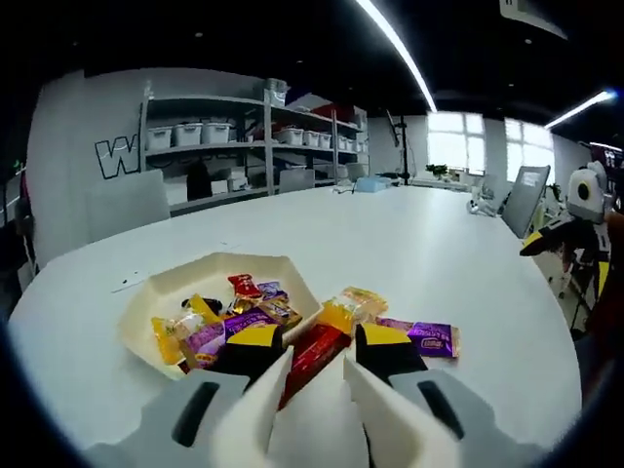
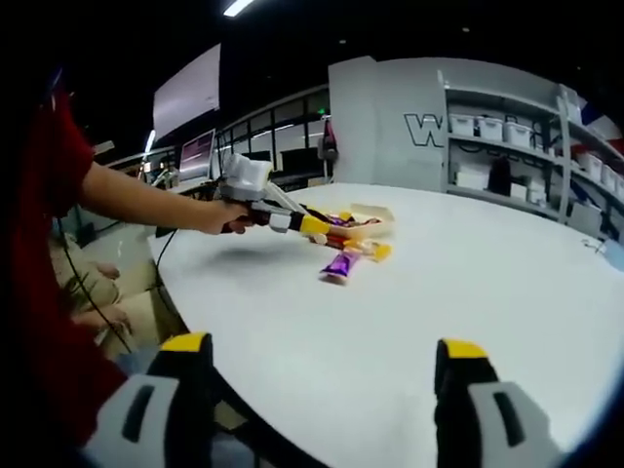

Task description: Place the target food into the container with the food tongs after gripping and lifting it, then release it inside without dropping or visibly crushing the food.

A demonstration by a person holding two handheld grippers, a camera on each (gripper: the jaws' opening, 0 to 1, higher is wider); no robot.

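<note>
Looking along the left gripper (image 1: 319, 353) in the left gripper view, we see its two yellow-tipped jaws standing apart, with a red snack packet (image 1: 315, 353) lying between the fingertips (image 1: 255, 338); we cannot tell whether the tips actually press on it. Just beyond the left fingertip sits a cream tray (image 1: 177, 283) on the white table (image 1: 409, 244), holding several small wrapped snacks: a red one (image 1: 244, 285), purple ones (image 1: 226, 330) and a yellow one (image 1: 166, 339). Just past the right fingertip lies a purple packet (image 1: 427, 337), and ahead between the tips a yellow packet (image 1: 351, 307), both on the table beside the tray. Far beyond the fingers we see grey shelves (image 1: 244, 146) with white bins, and at the far right of that view the other gripper (image 1: 570, 219).

In the right gripper view, the right gripper (image 2: 327, 366) has its jaws wide apart with nothing between them, only bare table (image 2: 390, 322) ahead. Well ahead of these fingers we see the left gripper (image 2: 317, 226) held by a hand (image 2: 226, 216), arm coming from a red sleeve (image 2: 44, 292), its yellow tip down at the snacks next to the tray (image 2: 375, 222). A purple packet (image 2: 340, 264) and a yellow one (image 2: 375, 252) lie on the table just on the near side of that tip. No tongs can be made out
</note>
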